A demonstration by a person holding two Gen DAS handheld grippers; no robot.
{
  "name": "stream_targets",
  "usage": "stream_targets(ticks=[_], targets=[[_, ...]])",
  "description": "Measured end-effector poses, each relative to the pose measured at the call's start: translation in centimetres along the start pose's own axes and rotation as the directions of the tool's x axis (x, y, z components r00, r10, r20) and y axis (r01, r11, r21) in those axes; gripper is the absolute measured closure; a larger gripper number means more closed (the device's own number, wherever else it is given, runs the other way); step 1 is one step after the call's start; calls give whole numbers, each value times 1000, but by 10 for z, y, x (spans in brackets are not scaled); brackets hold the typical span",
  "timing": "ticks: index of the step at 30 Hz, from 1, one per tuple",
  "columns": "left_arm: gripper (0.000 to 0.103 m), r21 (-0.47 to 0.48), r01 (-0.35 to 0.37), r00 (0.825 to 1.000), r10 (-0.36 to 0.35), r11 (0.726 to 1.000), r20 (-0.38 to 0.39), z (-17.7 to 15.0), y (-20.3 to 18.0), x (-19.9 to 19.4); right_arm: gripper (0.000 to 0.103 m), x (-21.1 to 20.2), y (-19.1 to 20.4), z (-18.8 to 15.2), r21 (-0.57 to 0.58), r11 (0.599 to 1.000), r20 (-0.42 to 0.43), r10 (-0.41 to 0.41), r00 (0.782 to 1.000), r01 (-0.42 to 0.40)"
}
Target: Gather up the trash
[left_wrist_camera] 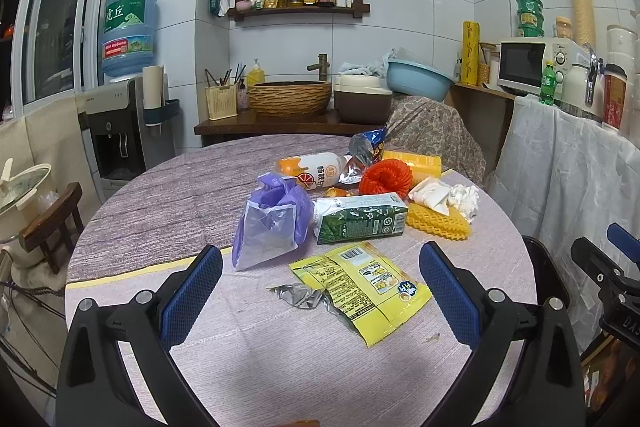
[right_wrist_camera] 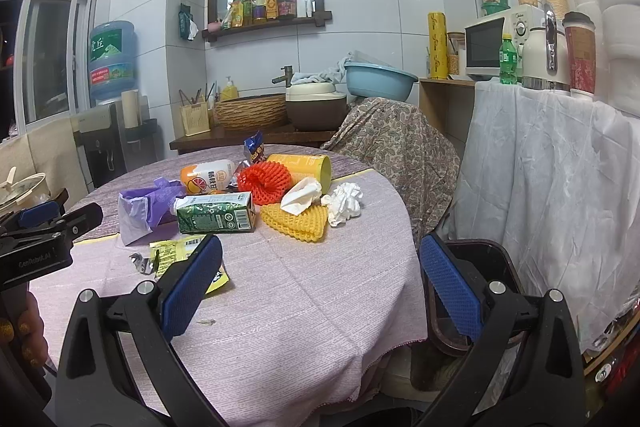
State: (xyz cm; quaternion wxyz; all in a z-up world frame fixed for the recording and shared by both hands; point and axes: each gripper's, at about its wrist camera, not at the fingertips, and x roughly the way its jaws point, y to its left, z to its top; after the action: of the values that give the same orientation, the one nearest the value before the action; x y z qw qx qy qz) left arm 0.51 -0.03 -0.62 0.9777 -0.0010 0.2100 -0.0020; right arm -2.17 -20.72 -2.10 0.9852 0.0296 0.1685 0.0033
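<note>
Yellow wrapper (left_wrist_camera: 360,291) lies flat on the table (left_wrist_camera: 280,367), nearest the left gripper (left_wrist_camera: 320,279). Both grippers, right gripper (right_wrist_camera: 320,275) too, are wide and empty. It looks light and crinkly; pinch one edge.

Matt woven tablecloth (left_wrist_camera: 280,367); glossy crinkled foil wrapper (left_wrist_camera: 362,291); crumpled soft paper tissue (right_wrist_camera: 343,203).

In the right view a finger (right_wrist_camera: 192,283) hides half the yellow wrapper (right_wrist_camera: 180,251); the bin (right_wrist_camera: 492,259) sits partly behind the table's edge (right_wrist_camera: 400,307).
</note>
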Motion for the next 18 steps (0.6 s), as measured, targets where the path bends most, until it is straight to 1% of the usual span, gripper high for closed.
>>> stream_targets(ticks=[18], targets=[[5, 2, 3, 1000, -3, 1000, -7, -3, 3, 0, 5, 1, 0, 1, 2, 1000, -6, 0, 1000, 0]])
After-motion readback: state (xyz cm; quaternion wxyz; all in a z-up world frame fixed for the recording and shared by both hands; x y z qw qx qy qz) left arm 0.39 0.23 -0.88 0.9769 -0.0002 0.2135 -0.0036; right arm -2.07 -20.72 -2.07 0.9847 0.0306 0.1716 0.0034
